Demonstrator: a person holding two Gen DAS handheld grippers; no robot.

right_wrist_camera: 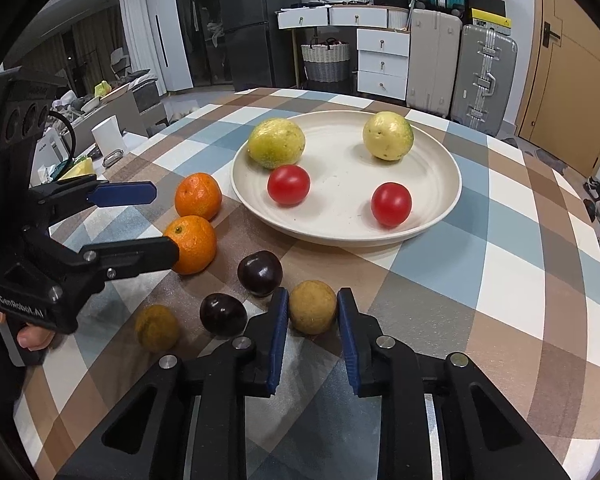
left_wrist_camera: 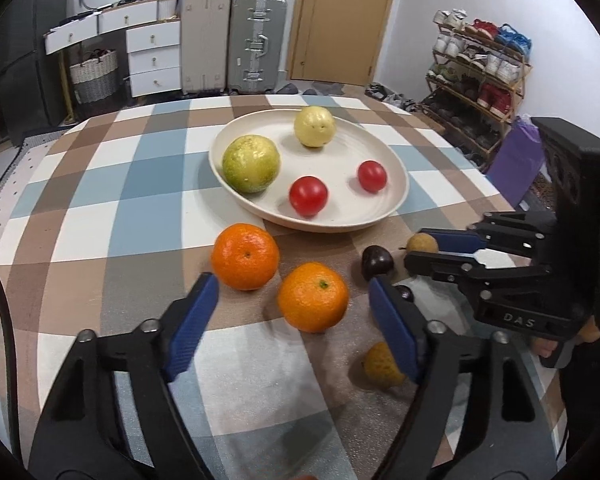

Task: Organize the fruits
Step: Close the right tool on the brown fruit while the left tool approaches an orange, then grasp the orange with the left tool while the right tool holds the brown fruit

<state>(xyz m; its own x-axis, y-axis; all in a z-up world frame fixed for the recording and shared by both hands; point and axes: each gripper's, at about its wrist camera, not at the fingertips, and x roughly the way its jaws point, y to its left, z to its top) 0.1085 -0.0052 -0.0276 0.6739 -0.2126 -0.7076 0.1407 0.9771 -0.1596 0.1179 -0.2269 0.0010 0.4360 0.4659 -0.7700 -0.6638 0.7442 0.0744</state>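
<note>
Right gripper (right_wrist_camera: 312, 312): nearest the right wrist camera; jaws stand either side of a small tan-brown fruit (right_wrist_camera: 312, 307), the blue pads at or just beside its flanks. I cannot tell whether they press it.
Left gripper (left_wrist_camera: 294, 304): jaws spread wide, holding nothing; the near orange (left_wrist_camera: 313, 297) sits on the cloth between the two blue pads, touching neither.
Far orange (left_wrist_camera: 245, 256): just beyond the left jaw's tip, beside the near orange, close to the plate's near rim.
Dark plums: one (right_wrist_camera: 259, 273) just ahead and left of the right gripper's left jaw, the other (right_wrist_camera: 223, 314) directly left of that jaw; both on the cloth.
Dull yellow-orange fruit (right_wrist_camera: 157, 327): further left of the right gripper's jaws, beyond the second plum; in the left wrist view it lies partly behind the left gripper's right jaw.
Plate (right_wrist_camera: 340, 236): cream, well ahead of both pairs of jaws.
On the plate: two yellow-green round fruits (right_wrist_camera: 276, 143) (right_wrist_camera: 388, 135) at the far side and two red tomatoes (right_wrist_camera: 288, 184) (right_wrist_camera: 391, 204) nearer the jaws.
Tablecloth (right_wrist_camera: 480, 280): checked blue, brown and white, under everything.
</note>
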